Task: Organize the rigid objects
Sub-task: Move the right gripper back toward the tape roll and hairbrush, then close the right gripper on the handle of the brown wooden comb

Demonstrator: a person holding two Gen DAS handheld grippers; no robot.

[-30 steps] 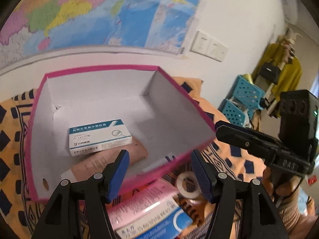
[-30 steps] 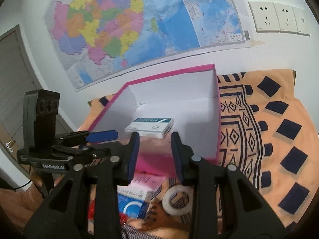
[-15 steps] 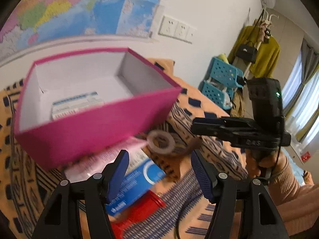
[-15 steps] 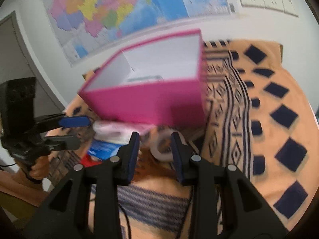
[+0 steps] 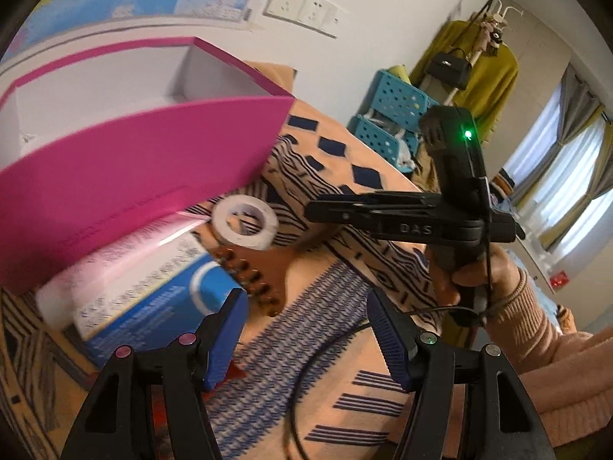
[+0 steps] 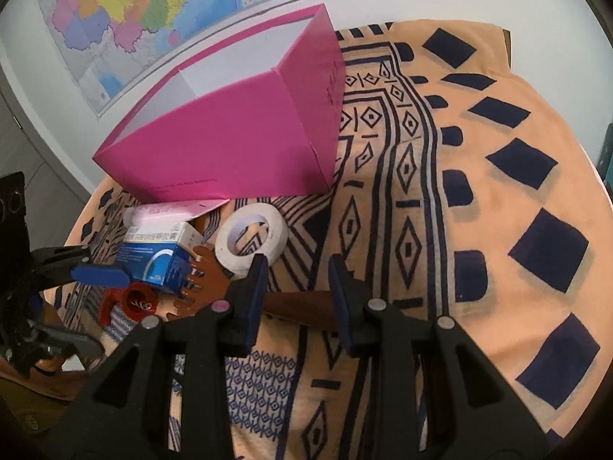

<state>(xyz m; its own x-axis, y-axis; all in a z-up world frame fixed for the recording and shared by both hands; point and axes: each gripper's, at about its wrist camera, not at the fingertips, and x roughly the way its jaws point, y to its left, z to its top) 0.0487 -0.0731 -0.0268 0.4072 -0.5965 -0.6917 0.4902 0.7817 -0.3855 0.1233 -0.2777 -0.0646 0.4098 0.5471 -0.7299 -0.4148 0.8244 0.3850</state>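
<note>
Both of my claws hang empty: my right gripper [image 6: 295, 287], jaws a little apart, sits over the brown wooden comb [image 6: 208, 272], and my left gripper [image 5: 302, 329] gapes wider near the blue medicine box [image 5: 153, 299]. Beside the comb lies the white tape roll [image 6: 251, 238]. Just behind stands the pink box [image 6: 230, 142], on the orange patterned cloth [image 6: 498, 191].

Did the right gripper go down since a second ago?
Yes. The right gripper has dropped: earlier it looked into the pink box; now it sees only the box's outside wall, with the tape roll close ahead.
</note>
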